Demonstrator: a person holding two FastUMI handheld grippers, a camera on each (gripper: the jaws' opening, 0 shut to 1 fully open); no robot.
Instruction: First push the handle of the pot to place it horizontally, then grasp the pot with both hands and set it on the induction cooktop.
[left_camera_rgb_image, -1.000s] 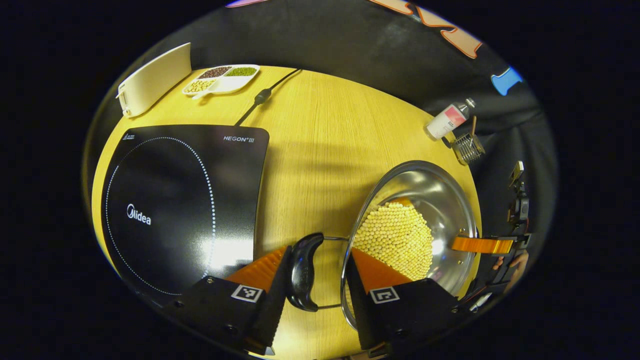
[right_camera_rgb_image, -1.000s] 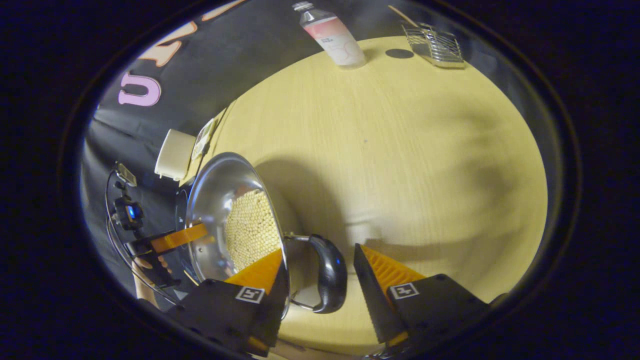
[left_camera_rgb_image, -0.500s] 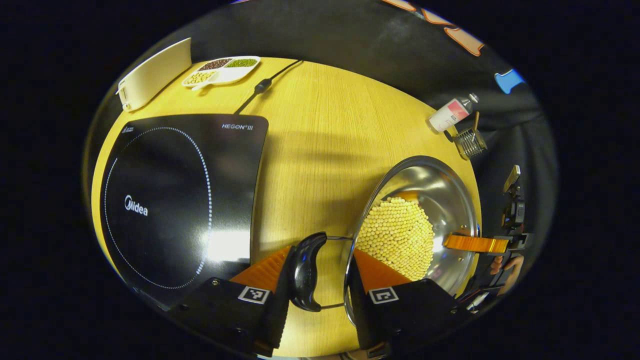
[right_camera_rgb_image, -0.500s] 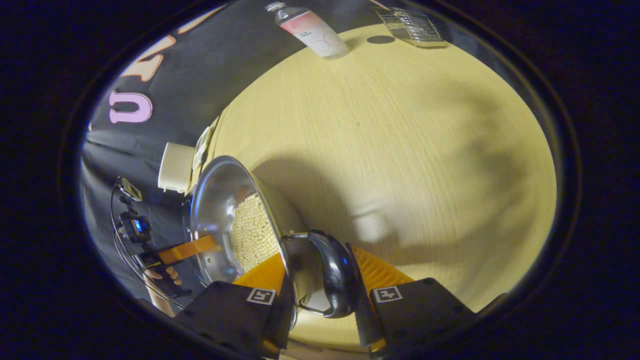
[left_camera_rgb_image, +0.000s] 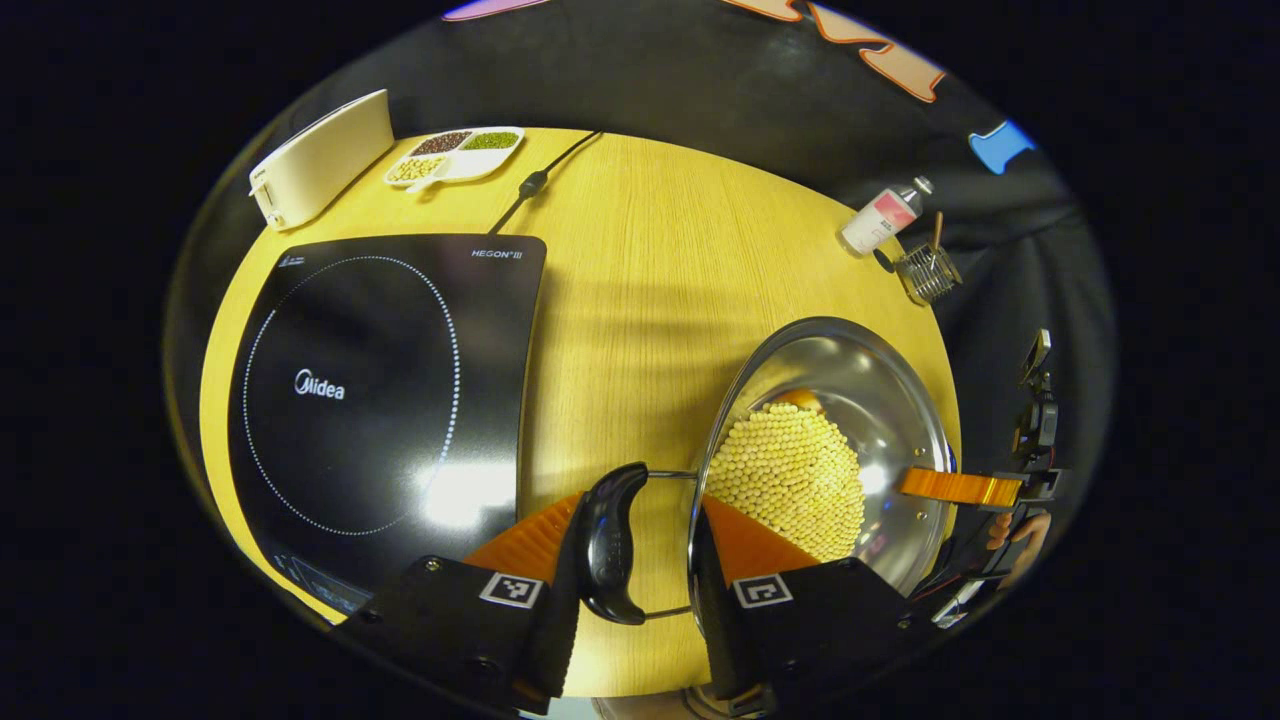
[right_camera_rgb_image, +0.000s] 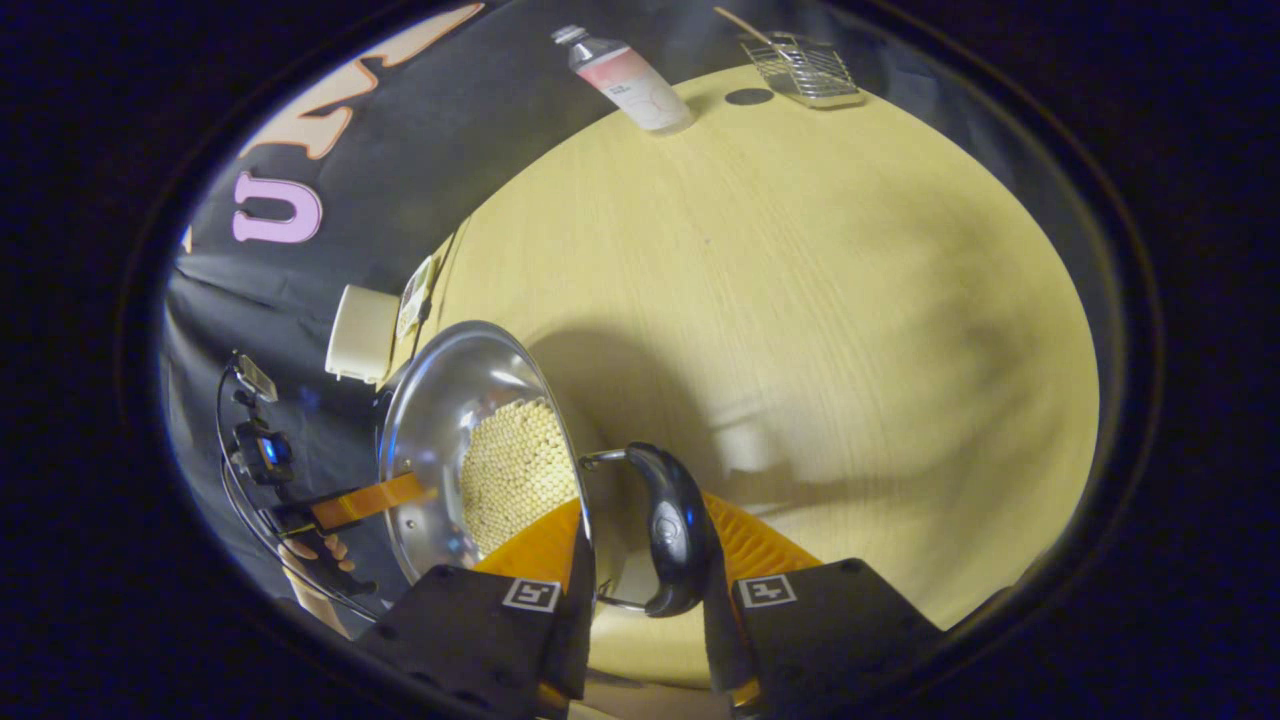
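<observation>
Yellow wood-grain surface (left_camera_rgb_image: 640, 260) runs across both views against a black cloth wall. In the left gripper view, the flat black induction cooktop (left_camera_rgb_image: 380, 390) lies at left of frame, well apart from the shiny steel pot (left_camera_rgb_image: 880, 390) at lower right, which holds a heap of pale yellow beans (left_camera_rgb_image: 790, 475). The left gripper (left_camera_rgb_image: 630, 545), at the bottom of that view, has its jaws clamped on the pot's black loop handle (left_camera_rgb_image: 608, 540) and rim, one finger just inside the pot. At upper left sit a cream box-shaped appliance (left_camera_rgb_image: 320, 160) and a white divided dish of grains (left_camera_rgb_image: 455, 155); a pink-labelled bottle (left_camera_rgb_image: 880, 215) and small wire basket (left_camera_rgb_image: 928, 275) stand at upper right. In the right gripper view, the right gripper (right_camera_rgb_image: 645, 560) at bottom centre has its jaws closed on the pot's other black handle (right_camera_rgb_image: 672, 525), the pot (right_camera_rgb_image: 440, 400) lying left of it.
</observation>
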